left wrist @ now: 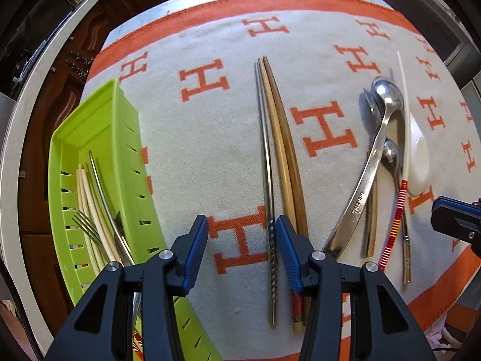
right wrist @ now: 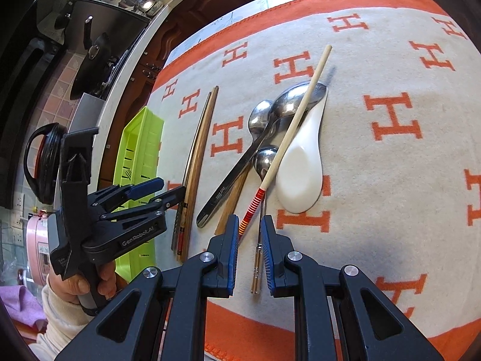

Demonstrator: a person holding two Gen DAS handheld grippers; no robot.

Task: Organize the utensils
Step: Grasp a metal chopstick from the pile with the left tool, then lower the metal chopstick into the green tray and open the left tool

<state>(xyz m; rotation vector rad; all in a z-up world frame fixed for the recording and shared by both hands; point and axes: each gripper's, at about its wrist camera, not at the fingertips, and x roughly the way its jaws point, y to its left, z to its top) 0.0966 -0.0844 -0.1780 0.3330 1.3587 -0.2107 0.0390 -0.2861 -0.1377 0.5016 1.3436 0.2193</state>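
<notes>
The left gripper (left wrist: pixel 242 242) hangs low over the blanket (left wrist: pixel 195 138) with its blue pads wide apart, so it is open and holds nothing; the twisted end of the metal chopstick (left wrist: pixel 268 186) lies between the pads, just beside the right pad, and I cannot tell if it touches it. Directly to the right of this chopstick lie two wooden chopsticks (left wrist: pixel 287 162), side by side and touching along their length, with their thick ends partly hidden under the right finger. On the left side stands the green tray (left wrist: pixel 99 120), a long slotted basket that holds a fork (left wrist: pixel 87 228), some pale chopsticks and a metal handle. The right gripper (right wrist: pixel 249 251) is also open, with a narrow gap between its pads; the handle end of a small metal spoon (right wrist: pixel 261 180) lies on the cloth in this gap, and the pads are not pressed on it. The striped chopstick (right wrist: pixel 296 117), with red and orange bands near its lower end, passes just beside the left pad and goes up diagonally across the pile of spoons. Farther away, the large steel spoon (right wrist: pixel 270 132) lies across another steel spoon, and the white ceramic spoon (right wrist: pixel 300 174) rests just to the right of them, its handle under the striped chopstick
</notes>
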